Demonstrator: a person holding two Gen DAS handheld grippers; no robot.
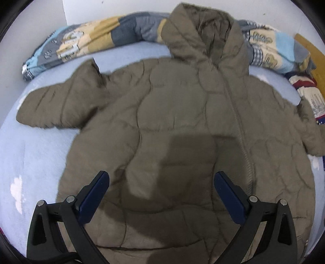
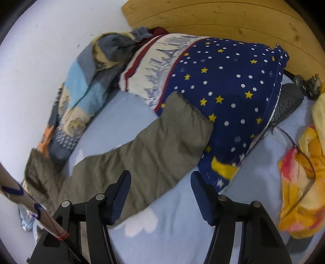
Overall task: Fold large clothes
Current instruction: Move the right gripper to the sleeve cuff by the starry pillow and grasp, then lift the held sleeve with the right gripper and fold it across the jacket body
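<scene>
An olive padded jacket point(image 1: 172, 113) lies flat, zipper up, on the light blue bed sheet point(image 1: 36, 154). Its hood point(image 1: 203, 34) points to the far wall and one sleeve point(image 1: 54, 105) stretches out to the left. My left gripper point(image 1: 161, 174) hovers open above the lower body of the jacket, nothing between its fingers. In the right wrist view the jacket's other sleeve point(image 2: 152, 146) runs diagonally, its cuff resting against a navy star pillow point(image 2: 229, 85). My right gripper point(image 2: 160, 174) is open over that sleeve's lower edge, pads apart from the fabric.
A rolled patchwork quilt point(image 1: 97, 38) lies along the white wall behind the hood. A wooden headboard point(image 2: 223, 18) stands behind the star pillow. A yellow-orange cloth point(image 2: 300, 182) and a black textured object point(image 2: 288, 103) lie at the right. A sleeve edge point(image 2: 24, 195) shows at the left.
</scene>
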